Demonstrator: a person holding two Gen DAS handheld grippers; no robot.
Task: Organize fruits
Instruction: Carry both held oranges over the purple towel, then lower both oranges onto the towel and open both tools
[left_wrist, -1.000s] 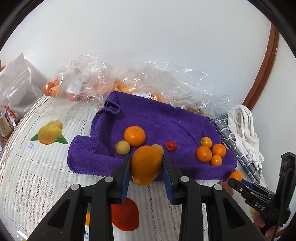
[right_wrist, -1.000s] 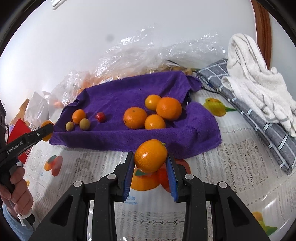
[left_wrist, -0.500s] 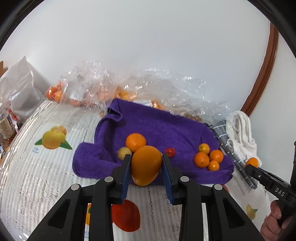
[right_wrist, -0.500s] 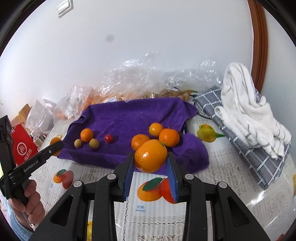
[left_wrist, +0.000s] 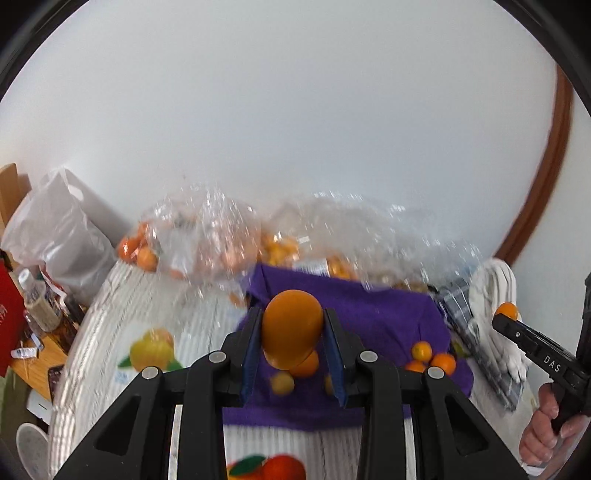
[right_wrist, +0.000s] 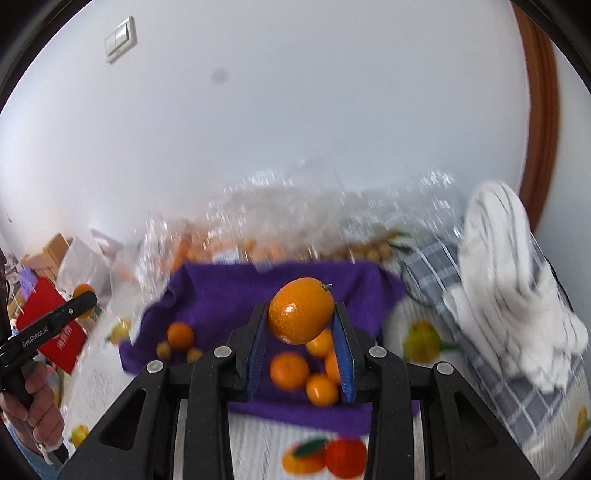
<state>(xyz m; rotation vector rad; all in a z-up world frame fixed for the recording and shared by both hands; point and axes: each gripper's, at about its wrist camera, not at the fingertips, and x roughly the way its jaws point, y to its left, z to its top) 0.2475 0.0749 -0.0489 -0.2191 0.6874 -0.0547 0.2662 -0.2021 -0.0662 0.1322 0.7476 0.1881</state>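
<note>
My left gripper (left_wrist: 291, 325) is shut on a smooth orange mango-like fruit (left_wrist: 291, 328), held up above the purple towel (left_wrist: 369, 314). My right gripper (right_wrist: 300, 314) is shut on an orange (right_wrist: 301, 310) with a small stem, held above the same purple towel (right_wrist: 221, 291). On the towel lie a group of oranges (right_wrist: 290, 370) at the right side and one orange (right_wrist: 180, 334) with small yellowish fruits (right_wrist: 163, 349) at the left side. In the left wrist view these show as oranges (left_wrist: 422, 350) and a small yellow fruit (left_wrist: 282, 383).
Clear plastic bags (left_wrist: 207, 236) with more oranges lie behind the towel against the white wall. White cloths (right_wrist: 513, 288) on a grey checked cloth (right_wrist: 535, 398) lie to the right. A red box (right_wrist: 51, 332) and clutter stand at the left. The tablecloth (left_wrist: 122, 325) has printed fruit pictures.
Both grippers have risen and tilted upward with their fruits still held; the towel and table have dropped lower in both views, and the views are blurred by motion.
</note>
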